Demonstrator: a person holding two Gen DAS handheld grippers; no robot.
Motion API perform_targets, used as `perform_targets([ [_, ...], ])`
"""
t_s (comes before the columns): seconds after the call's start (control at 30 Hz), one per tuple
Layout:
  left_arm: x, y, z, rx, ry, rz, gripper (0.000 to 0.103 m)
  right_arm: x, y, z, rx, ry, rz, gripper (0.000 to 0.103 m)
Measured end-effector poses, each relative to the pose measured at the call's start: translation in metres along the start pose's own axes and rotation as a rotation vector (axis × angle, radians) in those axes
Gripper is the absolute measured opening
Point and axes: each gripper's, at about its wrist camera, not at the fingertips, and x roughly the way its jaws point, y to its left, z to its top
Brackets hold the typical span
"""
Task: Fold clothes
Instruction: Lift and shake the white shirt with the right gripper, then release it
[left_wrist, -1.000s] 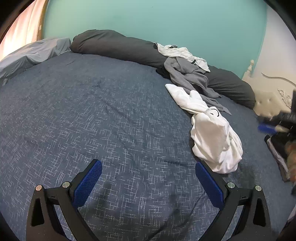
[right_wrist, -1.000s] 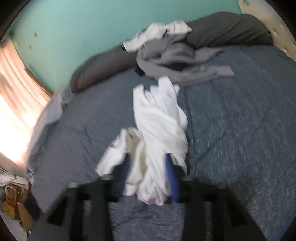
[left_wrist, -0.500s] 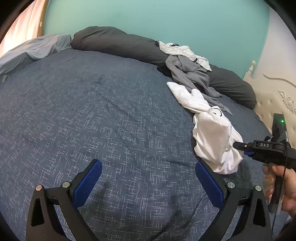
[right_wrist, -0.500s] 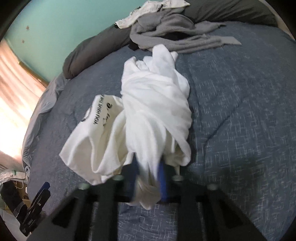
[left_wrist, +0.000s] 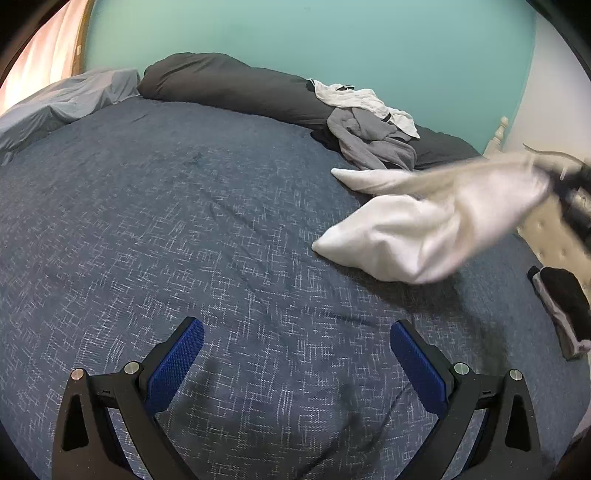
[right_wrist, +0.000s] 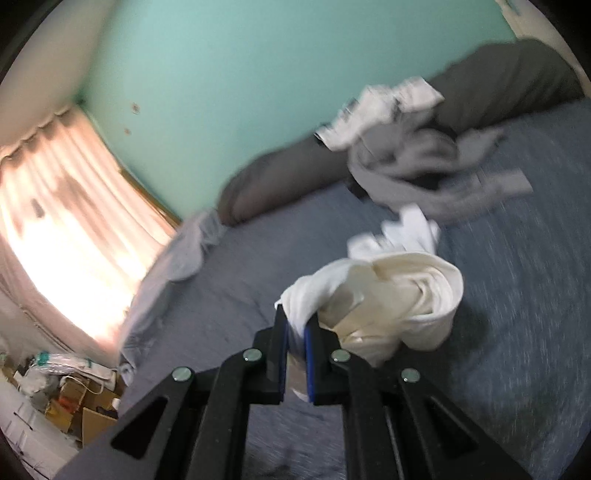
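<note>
Your right gripper (right_wrist: 296, 332) jaws pinch the crumpled white cotton shirt (right_wrist: 388, 295); left gripper (left_wrist: 297, 363) jaws spread over the blue bed (left_wrist: 166, 221).

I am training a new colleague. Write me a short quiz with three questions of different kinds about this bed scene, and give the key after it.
1. True or false: the right hand-held gripper is clamped on the crumpled white cotton shirt.
2. Choose one: the left hand-held gripper is (A) open over the bare dark blue patterned bedspread, (B) shut on a sock, (C) gripping a pillow.
3. Fill in: the heap of grey and white clothes lies against the long dark grey ____ at the turquoise wall.

Key: 1 true; 2 A; 3 bolster pillow.
</note>
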Motion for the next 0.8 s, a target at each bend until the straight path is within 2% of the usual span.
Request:
perform_targets([
  [0.3, -0.002, 0.003, 0.0, -0.004, -0.006, -0.007, 0.103, -0.064, 0.066, 0.073, -0.081, -0.133, 0.048, 0.007],
  [0.4, -0.002, 0.002, 0.0, -0.002, -0.005, -0.01, 0.103, -0.073, 0.072, 0.085, -0.105, -0.135, 0.019, 0.007],
  [0.6, -0.003, 0.0, 0.001, 0.009, -0.011, -0.017, 0.103, -0.046, 0.034, 0.062, -0.071, -0.032, -0.125, 0.007],
  [0.8, 0.0, 0.003, 0.001, -0.003, -0.003, -0.019, 0.103, -0.02, -0.036, 0.029, -0.012, 0.038, -0.315, 0.01],
])
